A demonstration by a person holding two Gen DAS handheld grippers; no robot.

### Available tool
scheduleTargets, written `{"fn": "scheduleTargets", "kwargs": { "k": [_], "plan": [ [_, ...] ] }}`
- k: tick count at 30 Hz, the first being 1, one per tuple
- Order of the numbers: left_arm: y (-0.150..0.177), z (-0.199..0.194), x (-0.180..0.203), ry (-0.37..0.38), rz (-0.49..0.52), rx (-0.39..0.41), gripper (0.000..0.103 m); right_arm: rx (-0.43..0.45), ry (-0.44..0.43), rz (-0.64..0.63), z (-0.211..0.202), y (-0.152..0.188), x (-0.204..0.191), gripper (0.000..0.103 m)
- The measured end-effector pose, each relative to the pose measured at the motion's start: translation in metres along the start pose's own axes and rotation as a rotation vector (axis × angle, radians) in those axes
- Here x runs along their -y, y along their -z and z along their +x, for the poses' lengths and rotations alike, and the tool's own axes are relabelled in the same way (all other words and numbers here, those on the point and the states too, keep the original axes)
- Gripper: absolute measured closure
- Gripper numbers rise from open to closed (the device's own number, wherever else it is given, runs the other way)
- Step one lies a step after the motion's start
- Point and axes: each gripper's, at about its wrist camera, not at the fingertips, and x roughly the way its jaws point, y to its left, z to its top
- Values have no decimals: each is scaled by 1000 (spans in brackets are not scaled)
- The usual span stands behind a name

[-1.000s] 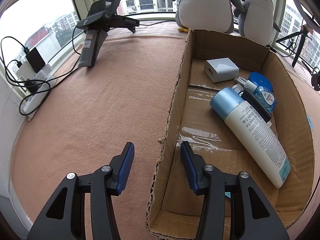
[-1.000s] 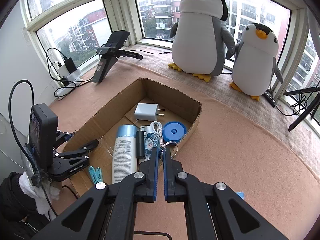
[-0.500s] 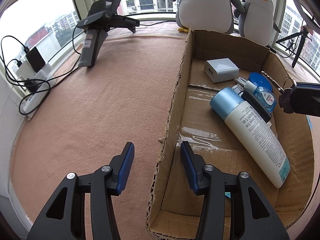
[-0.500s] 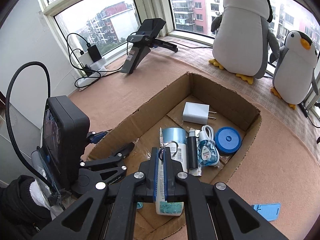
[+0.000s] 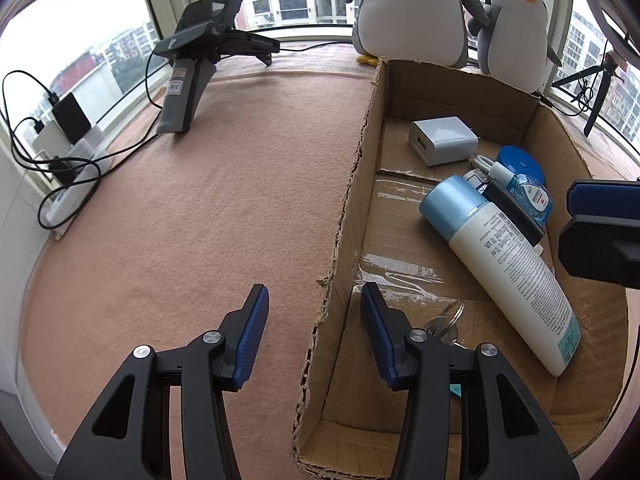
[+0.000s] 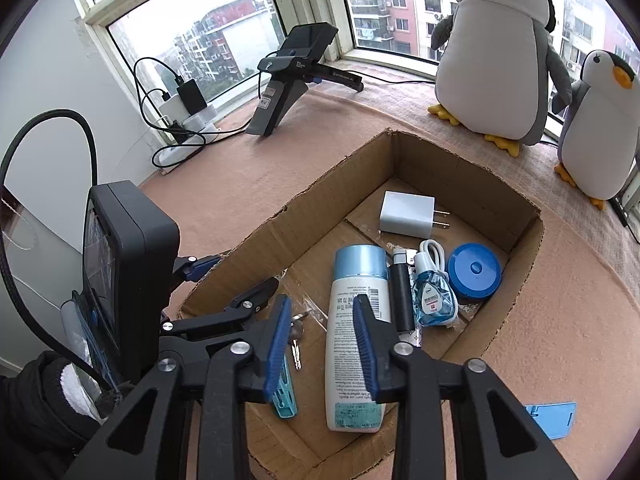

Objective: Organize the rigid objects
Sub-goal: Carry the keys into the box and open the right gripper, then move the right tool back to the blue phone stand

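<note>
Left gripper [image 5: 314, 320] hangs with its jaws spread and empty, straddling the left wall of the cardboard box [image 5: 348, 216], exactly where it hung a second ago. To its right, inside the box, lies what has just changed: the bunch of keys [image 6: 295, 330], which half a second ago was pinched in the right gripper [image 6: 320, 340] above the box, now rests on the box floor at the near left, just beside the lotion bottle [image 6: 356, 336]. The right gripper is now released, jaws apart and holding nothing, hovering over the near end of the box. I judge that one more rigid item is filed (the drop looks complete), freeing this gripper for the next piece.

Counted from left to right in the box: one teal clip [image 6: 283, 394], one bunch of keys, one lotion bottle, one black tube [image 6: 401, 296], one small blue bottle [image 6: 434, 300], one coiled white cable [image 6: 432, 250], one white charger [image 6: 406, 214] at the far end, one round blue tin [image 6: 474, 274]. Outside, on the counter [image 5: 180, 216] to the near right, one flat blue piece [image 6: 554, 418] lies apart from the box, likely the next to go in. Two plush penguins [image 6: 494, 40] stand on the far right.
</note>
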Motion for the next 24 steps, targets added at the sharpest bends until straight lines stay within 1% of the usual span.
{"fn": "scheduleTargets", "kwargs": {
  "k": [1, 5, 6, 9, 14, 18, 21, 24],
  "plan": [
    [0, 0, 0, 0, 0, 0, 56, 1, 4, -1, 0, 1, 0, 58],
    [0, 0, 0, 1, -1, 0, 56, -9, 16, -1, 1, 1, 2, 58],
    [0, 0, 0, 0, -1, 0, 56, -12, 17, 0, 1, 2, 3, 56],
    [0, 0, 1, 1, -1, 0, 56, -19, 23, -4, 3, 2, 3, 46],
    [0, 0, 0, 2, -1, 0, 56, -18, 34, 2, 2, 4, 5, 46],
    [0, 0, 0, 2, -2, 0, 56, 2, 51, 26, -9, 6, 12, 46],
    [0, 0, 0, 2, -1, 0, 56, 25, 64, 75, -22, 12, 23, 45],
    [0, 0, 0, 1, -1, 1, 56, 55, 79, 160, -39, 24, 42, 44]
  ]
}}
